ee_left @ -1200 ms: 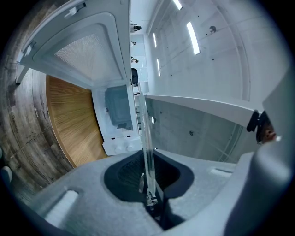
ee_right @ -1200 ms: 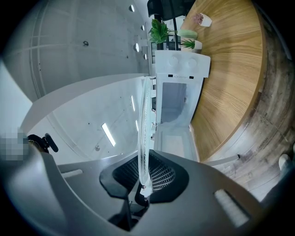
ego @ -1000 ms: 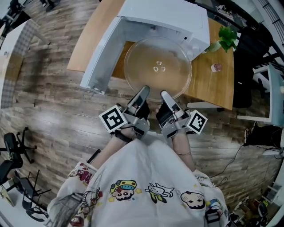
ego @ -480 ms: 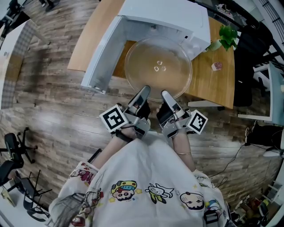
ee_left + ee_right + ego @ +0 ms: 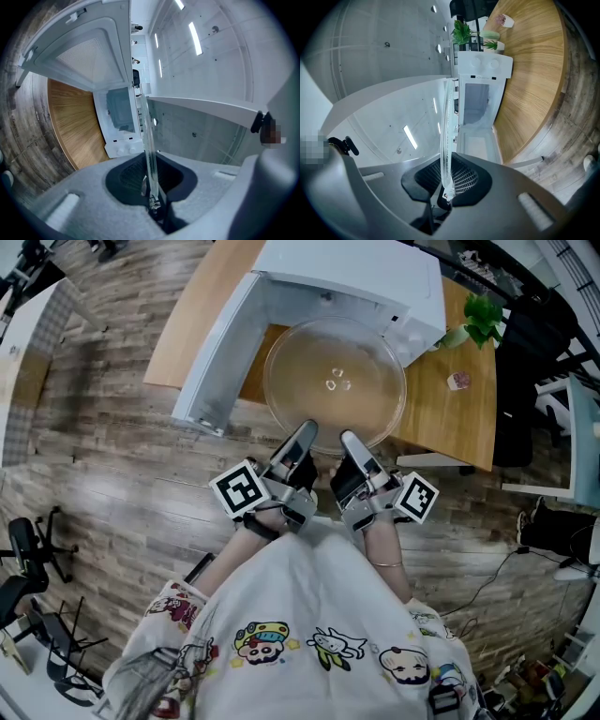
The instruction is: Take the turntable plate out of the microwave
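**Item 1. Turntable plate** point(image 5: 335, 382): clear glass, round, with a small raised hub at its centre. It is held roughly level in front of the open microwave point(image 5: 347, 282) and above the worktop point(image 5: 459, 423). Its far rim is at the mouth of the cavity, and its near rim reaches out past the worktop's front edge over the floor. It rests on nothing visible other than the two grippers.

**Item 2. Left gripper** point(image 5: 302, 437): grey body, with a marker cube point(image 5: 240, 489) on its outer side. The jaws pinch the plate's near rim left of centre. In the left gripper view the glass point(image 5: 149, 154) runs edge-on between the dark pads point(image 5: 129, 176), which are closed in to a narrow slot on it.

**Item 3. Right gripper** point(image 5: 351, 443): same build, marker cube point(image 5: 418, 497) on its outer side. The jaws pinch the near rim just right of centre, close beside the left gripper. In the right gripper view the plate's edge point(image 5: 444, 140) sits clamped between the ribbed pads point(image 5: 461, 178).

**Item 4. Microwave:** white, standing on the worktop. Its door point(image 5: 214, 362) is swung fully open to the left of the plate.

**Item 5. Worktop:** light wood, with a rounded front edge.

**Item 6. Sundries:**
- a green plant point(image 5: 480, 320) to the right of the microwave
- a small pinkish object point(image 5: 457, 382) on the worktop near it
- a plank floor point(image 5: 112, 474)
- a black chair point(image 5: 23, 563) at far left

**Item 7. Person:** white shirt with cartoon prints point(image 5: 309, 634), both forearms reaching forward to the grippers.
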Action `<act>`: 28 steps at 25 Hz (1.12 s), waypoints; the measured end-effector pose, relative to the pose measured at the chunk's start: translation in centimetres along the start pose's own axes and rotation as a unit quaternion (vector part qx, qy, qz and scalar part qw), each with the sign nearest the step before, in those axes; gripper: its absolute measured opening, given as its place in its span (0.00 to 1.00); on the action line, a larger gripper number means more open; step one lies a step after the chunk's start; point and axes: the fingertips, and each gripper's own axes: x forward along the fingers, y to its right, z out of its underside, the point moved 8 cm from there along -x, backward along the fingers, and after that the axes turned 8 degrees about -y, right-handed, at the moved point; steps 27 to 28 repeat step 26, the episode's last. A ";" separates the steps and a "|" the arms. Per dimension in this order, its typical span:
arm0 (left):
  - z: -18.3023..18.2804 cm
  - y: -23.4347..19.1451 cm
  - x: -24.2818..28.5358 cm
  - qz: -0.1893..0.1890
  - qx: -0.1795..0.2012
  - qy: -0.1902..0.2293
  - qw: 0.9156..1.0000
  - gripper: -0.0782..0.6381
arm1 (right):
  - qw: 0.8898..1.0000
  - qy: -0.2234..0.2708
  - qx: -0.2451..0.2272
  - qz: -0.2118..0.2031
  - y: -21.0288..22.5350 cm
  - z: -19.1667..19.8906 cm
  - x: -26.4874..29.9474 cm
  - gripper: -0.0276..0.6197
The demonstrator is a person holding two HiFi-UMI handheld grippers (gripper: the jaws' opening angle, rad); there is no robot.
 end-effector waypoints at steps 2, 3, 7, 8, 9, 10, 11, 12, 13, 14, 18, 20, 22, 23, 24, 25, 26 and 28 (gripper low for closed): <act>0.0 0.0 0.0 0.000 0.001 0.000 1.000 0.16 | 1.000 0.000 0.002 0.000 0.1 0.0 0.0 0.11; 0.0 0.0 0.1 0.000 0.001 0.000 1.000 0.16 | 1.000 0.000 0.002 0.000 0.1 0.0 0.0 0.11; 0.0 0.0 0.1 0.000 0.004 0.000 1.000 0.16 | 1.000 0.000 0.004 -0.001 0.1 0.0 0.0 0.11; 0.0 0.0 0.0 0.000 0.004 0.000 1.000 0.16 | 1.000 0.000 0.004 -0.002 0.1 0.0 0.0 0.11; 0.0 0.0 0.0 0.000 0.003 0.000 1.000 0.16 | 1.000 -0.001 0.004 -0.002 0.1 0.0 0.0 0.11; 0.1 0.0 0.0 -0.001 0.001 0.001 1.000 0.16 | 1.000 -0.001 0.004 -0.002 0.1 0.0 -0.1 0.11; 0.1 0.0 0.0 -0.001 0.000 0.001 1.000 0.16 | 1.000 -0.001 0.004 -0.002 0.1 0.0 -0.1 0.11; 0.2 0.0 0.0 -0.001 0.000 0.002 1.000 0.16 | 1.000 -0.001 0.004 -0.001 0.1 0.1 -0.1 0.11; 0.1 0.0 -0.1 -0.002 0.001 0.002 1.000 0.16 | 1.000 -0.002 0.004 -0.001 0.1 0.1 -0.1 0.11; 0.1 0.0 -0.1 -0.002 0.002 0.002 1.000 0.16 | 1.000 -0.002 0.004 -0.001 0.1 0.1 0.0 0.11; 0.0 -0.1 -0.1 -0.003 0.002 0.002 1.000 0.16 | 1.000 -0.002 0.006 -0.001 0.2 0.0 0.1 0.11; 0.1 -0.1 0.1 -0.004 0.002 0.003 1.000 0.16 | 1.000 -0.002 0.006 -0.002 0.2 -0.1 0.0 0.11; 0.2 -0.1 0.2 -0.004 0.003 0.003 1.000 0.16 | 1.000 -0.002 0.007 -0.001 0.3 -0.2 -0.2 0.11; 0.2 -0.2 0.3 -0.005 0.003 0.002 1.000 0.16 | 1.000 -0.002 0.007 -0.001 0.3 -0.3 -0.2 0.11; 0.2 -0.2 0.3 -0.005 0.002 0.002 1.000 0.16 | 1.000 -0.003 0.007 -0.001 0.3 -0.3 -0.2 0.11; 0.2 -0.1 0.4 -0.005 0.002 0.002 1.000 0.16 | 1.000 -0.003 0.007 -0.001 0.3 -0.4 -0.3 0.11; 0.3 -0.1 0.4 -0.005 0.001 0.002 1.000 0.16 | 1.000 -0.003 0.007 0.000 0.3 -0.4 -0.3 0.11; 0.3 -0.1 0.4 -0.005 0.001 0.002 1.000 0.16 | 1.000 -0.003 0.007 0.000 0.3 -0.4 -0.3 0.11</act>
